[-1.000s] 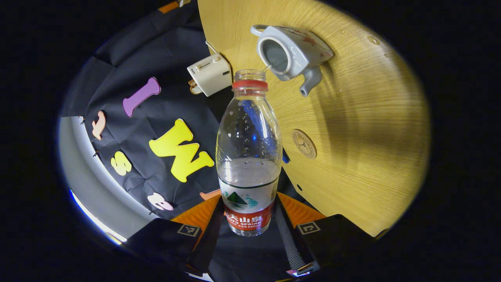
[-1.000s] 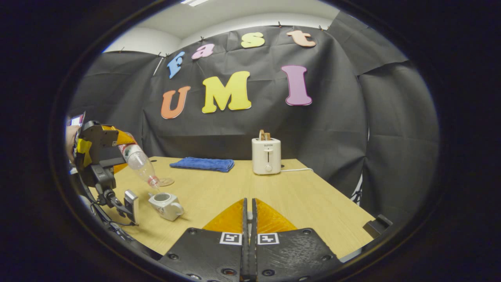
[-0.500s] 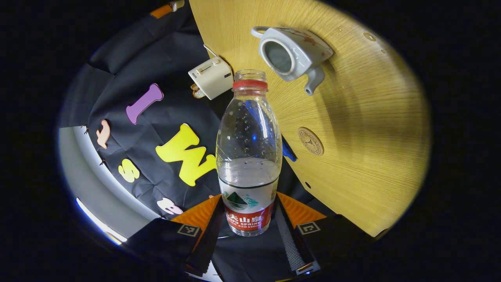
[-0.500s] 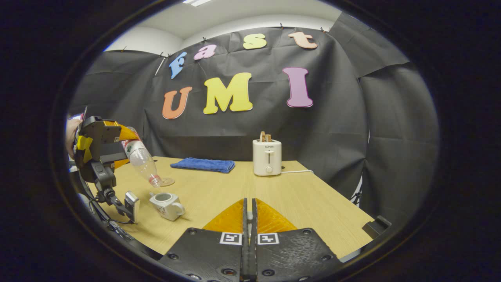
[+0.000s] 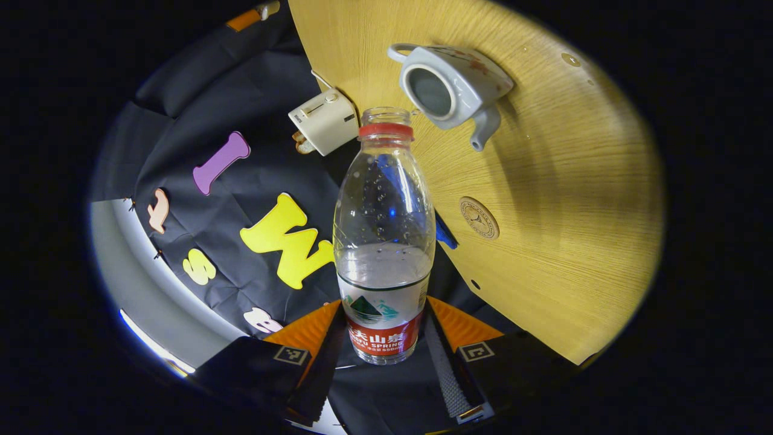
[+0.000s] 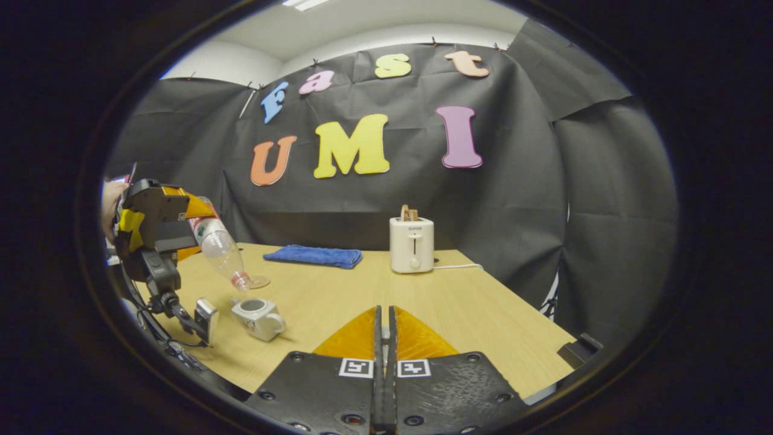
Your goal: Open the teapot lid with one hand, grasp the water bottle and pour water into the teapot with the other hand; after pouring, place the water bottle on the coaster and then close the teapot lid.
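Surface: wooden table (image 6: 338, 302), toaster (image 6: 411, 244) at rear.
Left gripper (image 5: 386, 356): clamped on water bottle (image 5: 384, 241), tilted, mouth above open teapot (image 5: 450, 87).
Coaster (image 5: 479, 218): beside teapot.
Right gripper (image 6: 384, 338): fingers closed together, nothing visible between them.

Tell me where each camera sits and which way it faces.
Left gripper view: rides the left tongs, looking along the tilted bottle down at the teapot.
Right gripper view: rides the right tongs, level over the table, facing the toaster.
Shared: teapot, bottle, toaster, coaster.
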`<state>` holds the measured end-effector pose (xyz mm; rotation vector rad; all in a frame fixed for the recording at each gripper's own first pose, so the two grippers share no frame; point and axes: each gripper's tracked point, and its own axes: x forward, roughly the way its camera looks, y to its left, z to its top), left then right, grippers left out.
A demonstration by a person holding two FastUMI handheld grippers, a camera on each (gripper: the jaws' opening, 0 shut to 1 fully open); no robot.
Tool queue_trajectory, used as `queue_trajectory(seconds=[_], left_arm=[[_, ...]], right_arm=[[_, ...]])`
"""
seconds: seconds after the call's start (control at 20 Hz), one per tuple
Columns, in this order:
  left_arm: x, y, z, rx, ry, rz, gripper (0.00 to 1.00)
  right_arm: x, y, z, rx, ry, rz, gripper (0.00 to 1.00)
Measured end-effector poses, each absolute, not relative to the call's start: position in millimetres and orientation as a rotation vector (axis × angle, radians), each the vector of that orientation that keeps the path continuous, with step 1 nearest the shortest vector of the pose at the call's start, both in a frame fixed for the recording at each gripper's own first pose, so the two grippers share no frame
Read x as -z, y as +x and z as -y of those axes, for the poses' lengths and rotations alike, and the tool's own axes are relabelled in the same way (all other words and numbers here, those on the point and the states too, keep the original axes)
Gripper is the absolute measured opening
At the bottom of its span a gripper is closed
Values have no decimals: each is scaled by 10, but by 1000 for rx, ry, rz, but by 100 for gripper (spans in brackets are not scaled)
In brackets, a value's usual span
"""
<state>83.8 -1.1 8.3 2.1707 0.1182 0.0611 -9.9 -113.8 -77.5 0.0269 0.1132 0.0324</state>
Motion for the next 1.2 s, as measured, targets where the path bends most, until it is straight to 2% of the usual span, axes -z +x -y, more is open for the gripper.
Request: queue_trajectory(seconds=[0.05,0.15,0.2,0.25,0.35,0.4,0.45,0.65,0.7,0.75,0.8,0.85,1.0,1.2], left_arm=[[-83,837,11,-62,2170,-117,79],[-81,844,-6,-56,2165,-123,75],[-92,844,-11,-60,2165,-121,79],[-90,849,-18,-57,2165,-119,75],[-102,849,-29,-58,2166,-123,75],[-107,851,-29,-58,2166,-120,79],[-100,849,-29,-57,2163,-123,75],[-92,855,-49,-52,2155,-125,75],[-95,861,-47,-49,2150,-121,79],[-78,872,-66,-43,2134,-124,75],[-26,884,-93,-23,2106,-136,79],[66,888,-139,4,2055,-167,75],[311,882,-248,64,1893,-232,75],[601,807,-490,109,1419,-330,75]], right_arm=[[774,-103,1137,-33,27,-114,2],[780,-84,1124,-35,26,-115,0],[782,-86,1125,-36,26,-115,0],[778,-86,1126,-35,26,-115,0],[777,-84,1124,-35,28,-116,2],[779,-87,1126,-34,29,-115,2],[783,-94,1120,-36,30,-116,2],[788,-101,1089,-41,29,-118,0],[785,-113,1098,-41,30,-117,2],[784,-112,1095,-39,31,-117,0],[770,-114,1098,-37,31,-116,0],[776,-117,1106,-33,31,-116,2],[751,-124,1109,-25,27,-118,2],[698,-107,1035,-32,40,-122,0]])
